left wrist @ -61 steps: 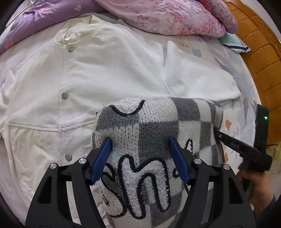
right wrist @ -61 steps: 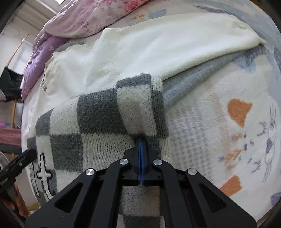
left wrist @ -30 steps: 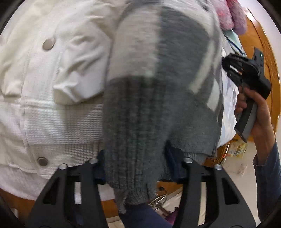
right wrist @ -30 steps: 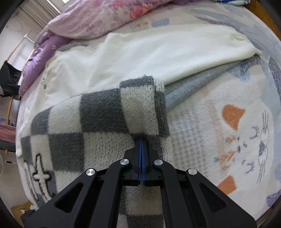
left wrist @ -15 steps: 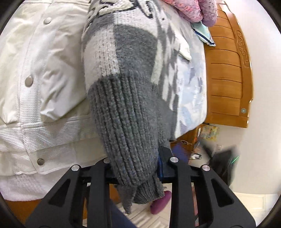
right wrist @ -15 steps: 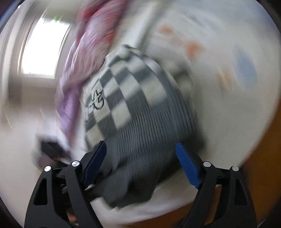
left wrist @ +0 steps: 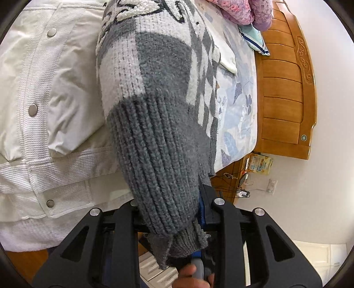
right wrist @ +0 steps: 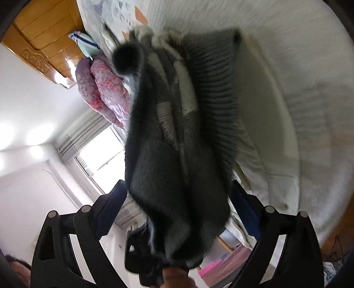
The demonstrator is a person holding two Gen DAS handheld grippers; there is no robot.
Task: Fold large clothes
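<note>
A folded grey-and-white checked knit sweater (left wrist: 154, 106) hangs lifted over the bed's near edge, ribbed hem nearest. My left gripper (left wrist: 174, 210) is shut on its ribbed hem, the fingers mostly hidden by the knit. In the right wrist view the same sweater (right wrist: 174, 141) is blurred and drapes between the spread blue fingers (right wrist: 243, 206) of my right gripper (right wrist: 177, 206), which is open around it. A white snap-button jacket (left wrist: 44, 93) lies flat on the bed under and left of the sweater; it also shows in the right wrist view (right wrist: 287, 110).
A pink and purple quilt (left wrist: 239, 11) and a small light-blue pillow (left wrist: 254, 37) lie at the head of the bed. A wooden headboard (left wrist: 285, 93) stands on the right. The patterned bedsheet (left wrist: 239, 93) shows right of the sweater. A window (right wrist: 99, 155) is behind.
Both grippers lifted the folded sweater off the jacket and pulled it toward the bed's near edge. The left gripper closed on the ribbed hem. The right gripper opened and swung round under the sweater.
</note>
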